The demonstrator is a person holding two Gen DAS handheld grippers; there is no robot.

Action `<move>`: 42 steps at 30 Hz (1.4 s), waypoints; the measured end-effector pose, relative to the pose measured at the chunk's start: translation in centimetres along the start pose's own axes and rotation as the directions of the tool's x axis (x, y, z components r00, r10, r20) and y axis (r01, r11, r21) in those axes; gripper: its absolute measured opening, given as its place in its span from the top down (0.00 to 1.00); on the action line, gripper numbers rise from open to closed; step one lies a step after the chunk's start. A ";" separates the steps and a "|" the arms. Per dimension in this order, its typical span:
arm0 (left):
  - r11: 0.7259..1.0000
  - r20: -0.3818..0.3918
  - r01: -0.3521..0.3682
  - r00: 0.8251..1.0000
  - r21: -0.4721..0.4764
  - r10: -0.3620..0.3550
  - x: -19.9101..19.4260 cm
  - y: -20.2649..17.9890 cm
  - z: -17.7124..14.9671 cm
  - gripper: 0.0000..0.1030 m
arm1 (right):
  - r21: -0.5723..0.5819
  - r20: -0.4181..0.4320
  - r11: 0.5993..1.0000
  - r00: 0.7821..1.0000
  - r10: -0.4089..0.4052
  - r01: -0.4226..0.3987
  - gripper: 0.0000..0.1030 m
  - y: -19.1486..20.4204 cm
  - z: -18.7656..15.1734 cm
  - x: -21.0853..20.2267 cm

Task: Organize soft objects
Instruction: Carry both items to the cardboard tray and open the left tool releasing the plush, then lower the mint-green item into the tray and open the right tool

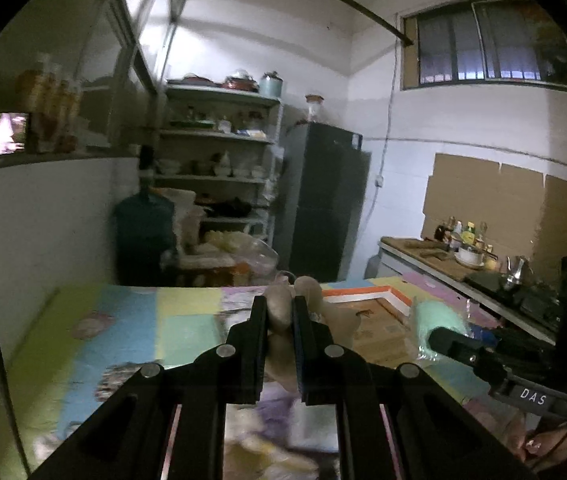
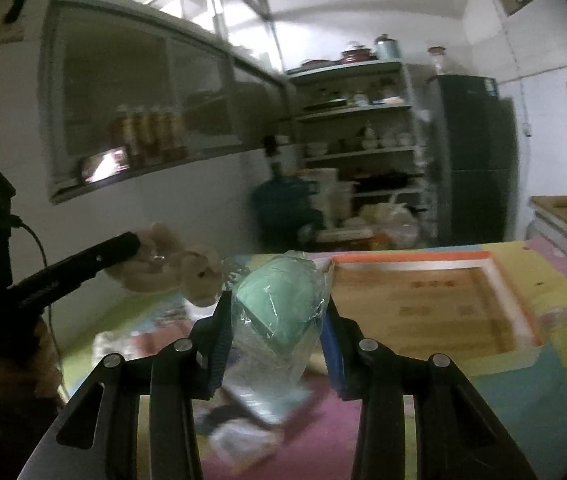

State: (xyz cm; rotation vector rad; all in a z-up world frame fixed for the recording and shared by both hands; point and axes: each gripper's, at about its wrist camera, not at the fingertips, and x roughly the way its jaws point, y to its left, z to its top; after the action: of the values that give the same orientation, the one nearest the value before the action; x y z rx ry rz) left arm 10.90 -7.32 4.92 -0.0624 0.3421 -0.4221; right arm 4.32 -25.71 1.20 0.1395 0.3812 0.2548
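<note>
Dim kitchen: shelving, a dark fridge and a cluttered counter line the walls. Pastel patchwork mat covers the desk; an open cardboard box sits on it. Left tongs are clenched on a beige plush toy, held above the mat. Right tongs grip a green bundle in clear wrap, just left of the box.

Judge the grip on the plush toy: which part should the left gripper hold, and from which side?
The left gripper is shut on the plush toy at a narrow limb, coming in level from the side. That seems sound: the limb fits between the pads, while the bulkier body and head hang free.
</note>
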 end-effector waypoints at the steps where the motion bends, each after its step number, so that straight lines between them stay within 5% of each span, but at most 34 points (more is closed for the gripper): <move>1: 1.000 -0.017 0.013 1.000 -0.001 -0.013 1.2 -0.8 0.2 0.88 | 0.002 -0.003 1.000 1.000 -0.017 0.017 0.60 -1.0 0.2 0.1; 13: 0.997 -0.158 0.081 0.984 0.003 -0.079 12.1 -7.9 -0.4 0.88 | 0.074 -0.122 0.984 0.981 -0.153 0.163 0.60 -12.5 0.8 3.1; 19: 0.996 -0.272 0.073 0.959 -0.058 -0.086 17.3 -9.2 -1.3 0.88 | 0.058 -0.206 0.976 0.959 -0.195 0.211 0.60 -14.9 0.3 5.4; 33: 0.999 -0.378 0.021 0.925 -0.035 -0.033 20.9 -10.2 -3.7 0.85 | 0.095 -0.312 0.969 0.931 -0.188 0.228 0.59 -17.6 -1.4 7.7; 35: 0.999 -0.390 0.022 0.920 -0.039 -0.036 20.9 -10.1 -3.7 0.81 | 0.103 -0.317 0.969 0.931 -0.181 0.223 0.58 -17.9 -1.6 7.9; 40: 0.999 -0.400 0.015 0.916 -0.030 -0.026 20.9 -10.1 -3.8 0.40 | 0.102 -0.313 0.969 0.932 -0.182 0.223 0.55 -18.1 -1.7 8.0; 42: 1.000 -0.396 0.007 0.918 -0.019 -0.014 20.8 -10.1 -3.7 0.36 | 0.097 -0.309 0.968 0.931 -0.193 0.233 0.46 -18.0 -1.7 8.0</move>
State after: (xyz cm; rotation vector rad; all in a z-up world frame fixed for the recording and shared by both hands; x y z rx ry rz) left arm 23.47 -25.07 -3.71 0.0055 0.7466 -0.4417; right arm 14.76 -40.67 -6.43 0.1894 0.7093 0.0327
